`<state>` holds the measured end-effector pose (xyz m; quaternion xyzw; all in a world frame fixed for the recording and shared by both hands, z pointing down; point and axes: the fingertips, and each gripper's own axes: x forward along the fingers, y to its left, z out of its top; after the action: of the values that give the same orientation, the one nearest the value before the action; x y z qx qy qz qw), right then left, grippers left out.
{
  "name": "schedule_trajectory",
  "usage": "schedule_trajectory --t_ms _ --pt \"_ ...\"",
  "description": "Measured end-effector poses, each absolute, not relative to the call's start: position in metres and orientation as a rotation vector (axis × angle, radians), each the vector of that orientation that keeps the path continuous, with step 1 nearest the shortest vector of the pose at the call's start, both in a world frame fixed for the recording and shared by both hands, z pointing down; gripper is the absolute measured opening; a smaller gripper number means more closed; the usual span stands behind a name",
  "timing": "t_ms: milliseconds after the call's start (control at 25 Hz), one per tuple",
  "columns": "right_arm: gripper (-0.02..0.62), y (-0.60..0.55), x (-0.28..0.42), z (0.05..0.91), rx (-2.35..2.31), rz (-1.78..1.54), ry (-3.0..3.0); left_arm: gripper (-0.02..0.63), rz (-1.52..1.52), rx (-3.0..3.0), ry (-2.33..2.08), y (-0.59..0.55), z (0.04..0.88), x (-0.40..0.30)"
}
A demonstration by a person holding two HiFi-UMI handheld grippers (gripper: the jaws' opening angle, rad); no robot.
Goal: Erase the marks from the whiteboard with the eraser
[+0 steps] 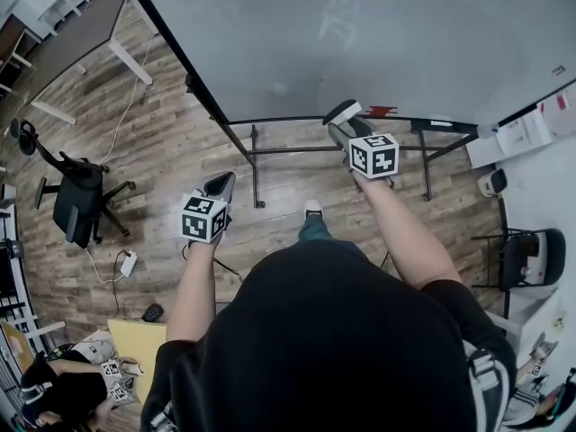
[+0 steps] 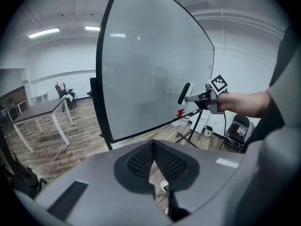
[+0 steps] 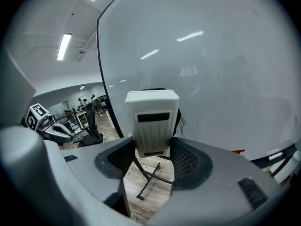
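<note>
Whiteboard [image 1: 360,34] in the head view, very big, up ahead on a black stand [image 1: 255,165] over the wood floor [image 1: 162,151]. Faint pale marks [image 1: 340,16] high on it, hard to see well. Right tongs [image 1: 345,120] up near the bottom edge, right below those marks, shut tight on the eraser [image 1: 342,112]. Left tongs [image 1: 220,185] lower, further back, off to the side.

Left gripper view next. Tongs pressed together, nothing between. Board ahead. Eraser out at the right, close to the board, maybe not touching yet.

Right gripper view last. Eraser squeezed between both sides of the tongs, standing tall, long way pointing up, board straight ahead and filling the view. Probably next: up and forward to the marks, flat side onto the board. Right hand much the nearer one.
</note>
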<state>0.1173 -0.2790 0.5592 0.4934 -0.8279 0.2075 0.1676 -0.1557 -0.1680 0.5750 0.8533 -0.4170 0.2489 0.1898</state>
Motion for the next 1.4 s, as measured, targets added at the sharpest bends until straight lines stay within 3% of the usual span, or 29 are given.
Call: schedule_trajectory --t_ms 1400 --pt "0.229 -0.203 0.146 0.462 1.469 0.38 -2.463 0.012 0.607 2.488 -1.224 -0.13 0.524 -0.138"
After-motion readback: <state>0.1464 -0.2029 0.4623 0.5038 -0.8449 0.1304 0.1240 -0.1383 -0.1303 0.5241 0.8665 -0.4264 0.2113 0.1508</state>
